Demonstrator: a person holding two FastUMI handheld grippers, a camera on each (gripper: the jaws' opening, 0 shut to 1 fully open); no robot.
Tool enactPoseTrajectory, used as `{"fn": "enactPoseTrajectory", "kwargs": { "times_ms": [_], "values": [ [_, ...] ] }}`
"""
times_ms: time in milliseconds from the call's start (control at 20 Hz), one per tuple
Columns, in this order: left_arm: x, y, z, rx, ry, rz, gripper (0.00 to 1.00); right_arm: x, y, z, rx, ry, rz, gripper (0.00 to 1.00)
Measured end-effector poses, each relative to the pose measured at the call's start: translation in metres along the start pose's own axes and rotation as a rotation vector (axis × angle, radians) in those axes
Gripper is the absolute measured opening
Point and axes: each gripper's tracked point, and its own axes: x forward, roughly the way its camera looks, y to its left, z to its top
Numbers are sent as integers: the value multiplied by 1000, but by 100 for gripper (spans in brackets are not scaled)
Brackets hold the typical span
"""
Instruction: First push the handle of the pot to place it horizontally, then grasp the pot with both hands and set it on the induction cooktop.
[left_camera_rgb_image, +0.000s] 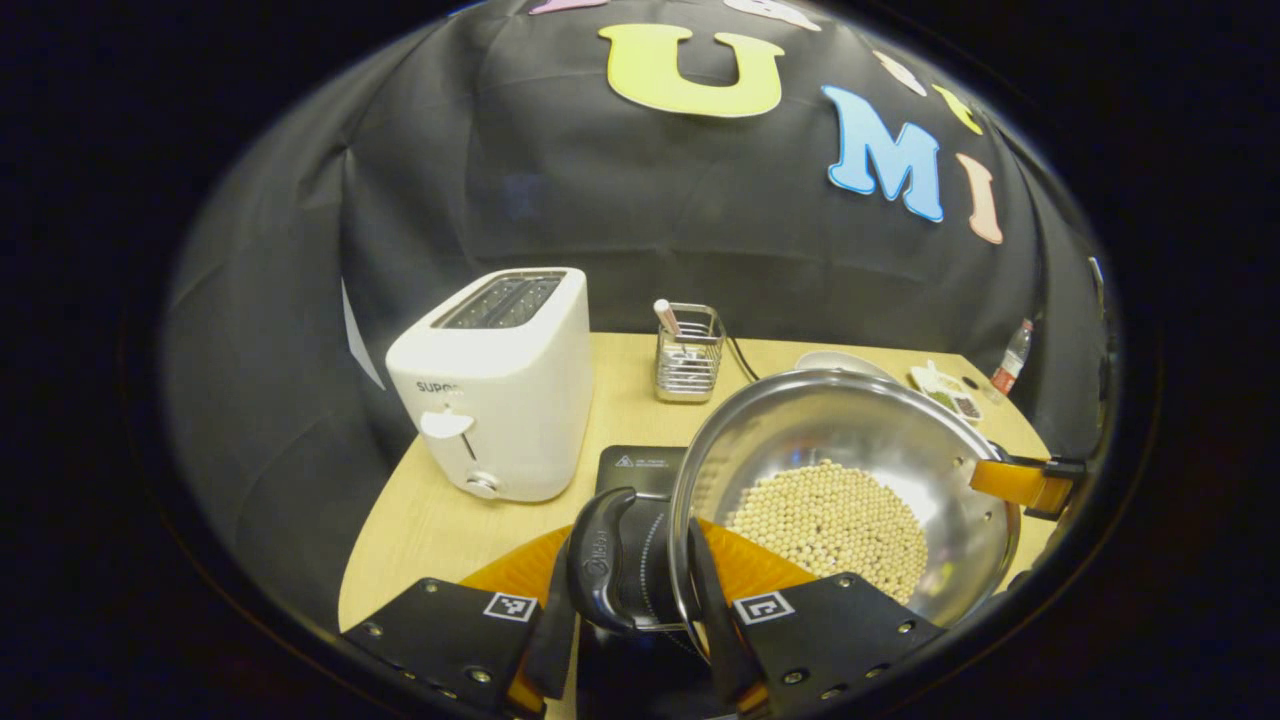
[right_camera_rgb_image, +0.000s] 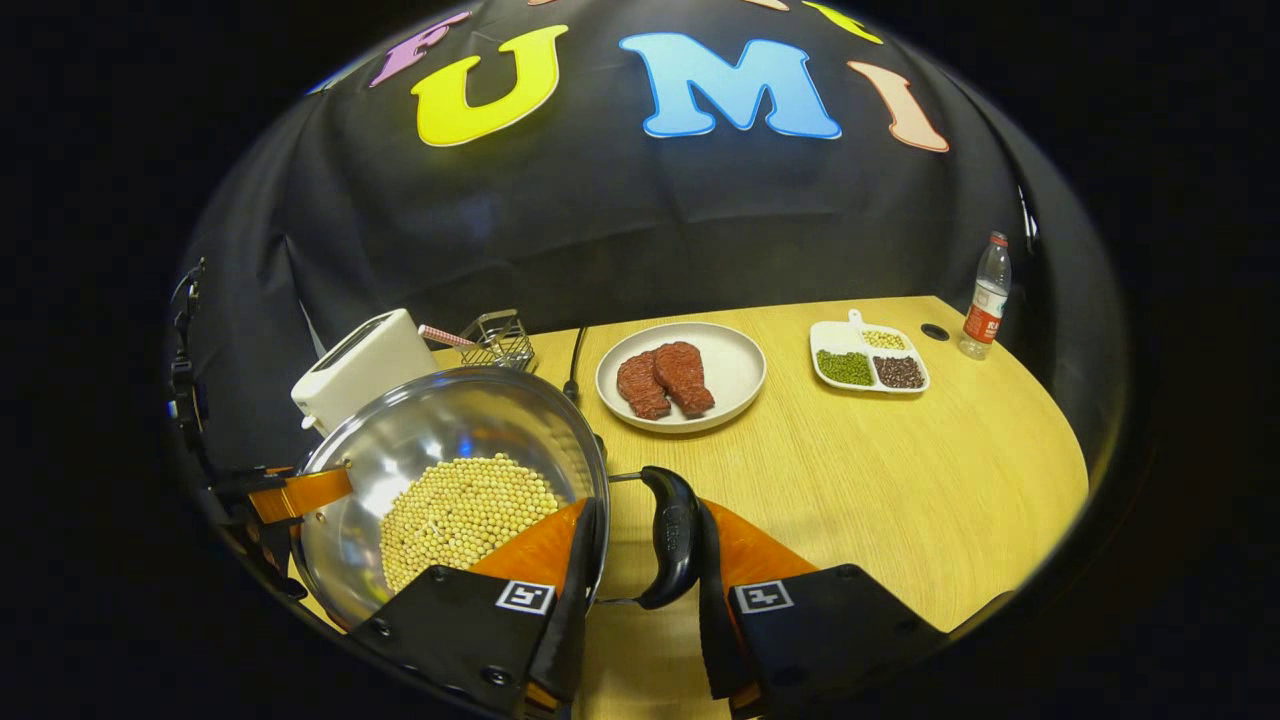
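Note:
A steel pot (left_camera_rgb_image: 900, 440) (right_camera_rgb_image: 400, 440) holds a heap of pale beans (left_camera_rgb_image: 830, 520) (right_camera_rgb_image: 465, 515). My left gripper (left_camera_rgb_image: 632, 600) is shut on the pot's black left handle (left_camera_rgb_image: 597, 560), one finger outside the handle and one inside the rim. In the same way, my right gripper (right_camera_rgb_image: 645, 590) is shut on the black right handle (right_camera_rgb_image: 670, 535). Each view shows the other gripper at the pot's far side. The black induction cooktop (left_camera_rgb_image: 640, 462) lies just under the pot's left edge, mostly hidden by it. I cannot tell whether the pot rests on it.
A white toaster (left_camera_rgb_image: 500, 390) (right_camera_rgb_image: 360, 365) stands left of the cooktop, a wire holder (left_camera_rgb_image: 690, 355) behind it. To the right lie a plate with meat (right_camera_rgb_image: 735, 385), a divided dish of beans (right_camera_rgb_image: 868, 358) and a bottle (right_camera_rgb_image: 985, 295). Bare wood table (right_camera_rgb_image: 900, 480) spreads right of the pot.

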Motion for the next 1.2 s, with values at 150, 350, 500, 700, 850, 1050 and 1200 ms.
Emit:
{"fn": "enactPoseTrajectory", "kwargs": {
  "times_ms": [150, 350, 500, 700, 850, 1050, 1200],
  "values": [
    [1, 8, -3, -7, 1, -1, 56, 1, 6, 2, 9, -8, 10, 48],
    [3, 12, -8, -25, -13, 5, 60, 1, 9, 2, 6, -23, 31, 58],
    [-1, 13, -5, -17, -30, 25, 63, -10, 13, 15, -5, -87, 46, 67],
    [-25, 17, 21, -22, -132, 81, 82, -36, 3, 35, -33, -173, 39, 98],
    [-54, 7, 47, 7, -219, 124, 82, -66, -11, 57, -53, -257, 32, 98],
    [-101, -35, 83, 20, -344, 140, 82, -108, -44, 88, -83, -361, 16, 98],
    [-133, -79, 102, 28, -407, 136, 80, -148, -70, 113, -114, -452, 17, 98]
  ]
}}
